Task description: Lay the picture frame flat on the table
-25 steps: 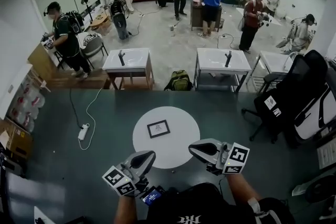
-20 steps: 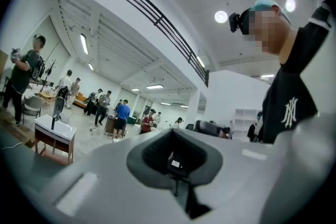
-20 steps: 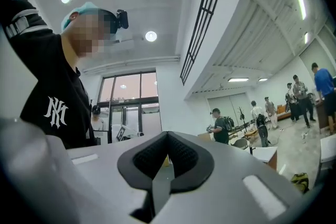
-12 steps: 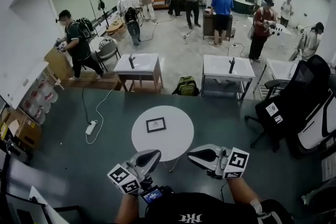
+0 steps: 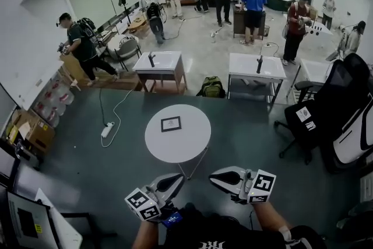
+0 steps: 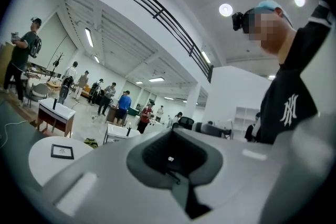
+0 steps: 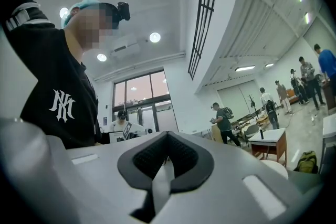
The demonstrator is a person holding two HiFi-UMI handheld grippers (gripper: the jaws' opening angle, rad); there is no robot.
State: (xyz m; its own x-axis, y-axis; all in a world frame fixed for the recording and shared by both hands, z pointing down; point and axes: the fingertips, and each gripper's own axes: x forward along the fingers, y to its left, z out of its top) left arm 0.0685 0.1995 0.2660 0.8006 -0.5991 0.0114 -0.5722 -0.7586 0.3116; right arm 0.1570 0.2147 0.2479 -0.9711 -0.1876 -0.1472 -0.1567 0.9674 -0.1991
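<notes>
A small dark-edged picture frame (image 5: pixel 171 123) lies flat on the round white table (image 5: pixel 192 146), left of its middle. In the left gripper view the picture frame (image 6: pixel 62 151) shows far off on the table (image 6: pixel 37 170). Both grippers hang close to my body, well short of the table. My left gripper (image 5: pixel 175 179) has its jaws together with nothing between them, and it points up over the room (image 6: pixel 181 186). My right gripper (image 5: pixel 214 174) is shut and empty too, its closed jaws (image 7: pixel 161 176) aimed upward.
A black office chair (image 5: pixel 326 119) stands at the right. Two white sink stands (image 5: pixel 160 61) (image 5: pixel 256 67) sit beyond the table, with a green backpack (image 5: pixel 211 88) between them. A power strip with cable (image 5: pixel 108 128) lies on the floor. Cardboard boxes (image 5: pixel 29 131) are at the left, and several people are at the back.
The view has drawn back from the round table, which now sits farther off and smaller. The frame lies unmoved on it. Both grippers stay shut near my body.
</notes>
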